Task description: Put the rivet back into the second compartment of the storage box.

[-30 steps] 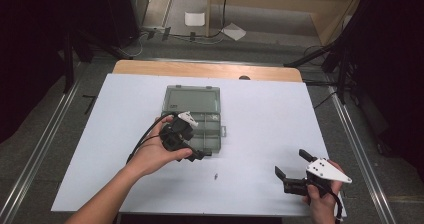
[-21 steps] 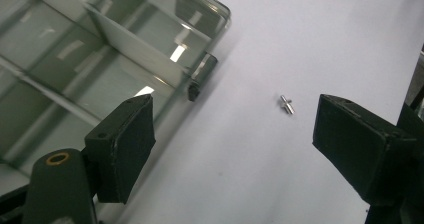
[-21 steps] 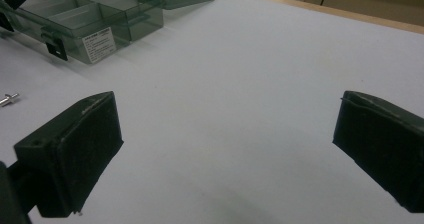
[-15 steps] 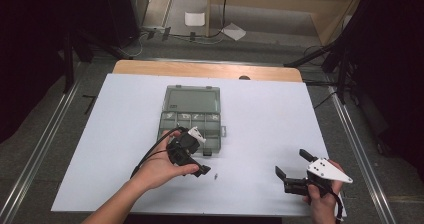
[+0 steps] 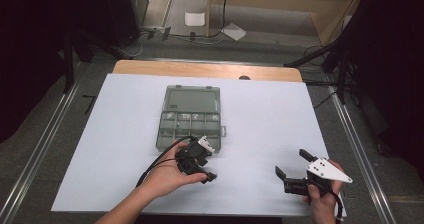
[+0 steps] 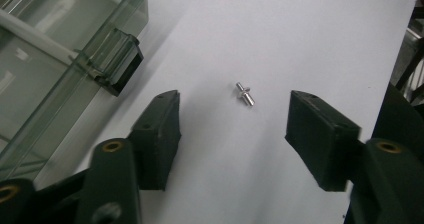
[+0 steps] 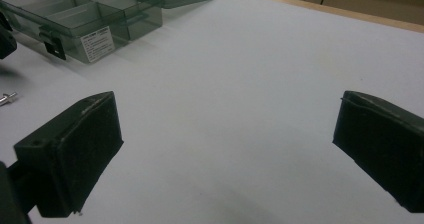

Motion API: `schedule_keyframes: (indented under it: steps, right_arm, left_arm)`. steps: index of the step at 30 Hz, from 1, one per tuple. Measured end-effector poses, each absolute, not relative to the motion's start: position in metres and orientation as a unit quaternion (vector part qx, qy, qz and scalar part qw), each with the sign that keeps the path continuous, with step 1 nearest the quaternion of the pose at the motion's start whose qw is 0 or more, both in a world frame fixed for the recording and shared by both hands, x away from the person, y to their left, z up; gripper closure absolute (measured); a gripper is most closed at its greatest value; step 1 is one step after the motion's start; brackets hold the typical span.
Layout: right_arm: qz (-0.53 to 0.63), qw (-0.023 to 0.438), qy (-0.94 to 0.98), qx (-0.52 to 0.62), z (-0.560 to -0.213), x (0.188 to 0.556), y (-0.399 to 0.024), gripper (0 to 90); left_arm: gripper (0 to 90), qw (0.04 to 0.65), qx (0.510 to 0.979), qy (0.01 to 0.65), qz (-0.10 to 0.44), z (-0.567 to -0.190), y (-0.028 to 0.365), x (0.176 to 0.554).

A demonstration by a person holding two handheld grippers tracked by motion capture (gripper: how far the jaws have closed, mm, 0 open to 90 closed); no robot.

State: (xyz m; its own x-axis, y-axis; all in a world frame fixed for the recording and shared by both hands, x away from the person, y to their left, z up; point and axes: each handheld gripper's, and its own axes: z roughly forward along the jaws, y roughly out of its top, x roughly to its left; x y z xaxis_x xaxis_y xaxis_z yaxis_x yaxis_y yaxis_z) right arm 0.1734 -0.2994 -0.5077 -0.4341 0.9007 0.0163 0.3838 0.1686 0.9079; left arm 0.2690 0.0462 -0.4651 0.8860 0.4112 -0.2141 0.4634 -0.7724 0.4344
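A small shiny metal pin (image 6: pixel 245 94) lies on matt white paper-like sheet (image 5: pixel 270 119); the box (image 5: pixel 192 116) is glossy see-through plastic

One organiser box (image 5: pixel 192 115) — one metal pin (image 6: pixel 245 94)

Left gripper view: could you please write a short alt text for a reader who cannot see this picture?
A small silver pin lies on a white table, between the two open black fingers of the left gripper, which do not touch it. At the upper left is the corner of a clear plastic box with a latch.
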Motion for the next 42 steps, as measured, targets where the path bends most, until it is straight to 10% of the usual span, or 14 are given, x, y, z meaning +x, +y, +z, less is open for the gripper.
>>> schedule_keyframes:
  steps: [9,42]
  right_arm:
    - [0.460,0.281,0.711,0.451,-0.508,0.174,-0.299,0.0]
    - [0.461,0.279,0.709,0.455,-0.509,0.174,-0.301,0.0]
  left_arm:
    - [63.8,0.231,0.944,0.229,-0.057,-0.472,0.032,0.265]
    - [90.0,0.212,0.952,0.215,-0.044,-0.474,0.028,0.264]
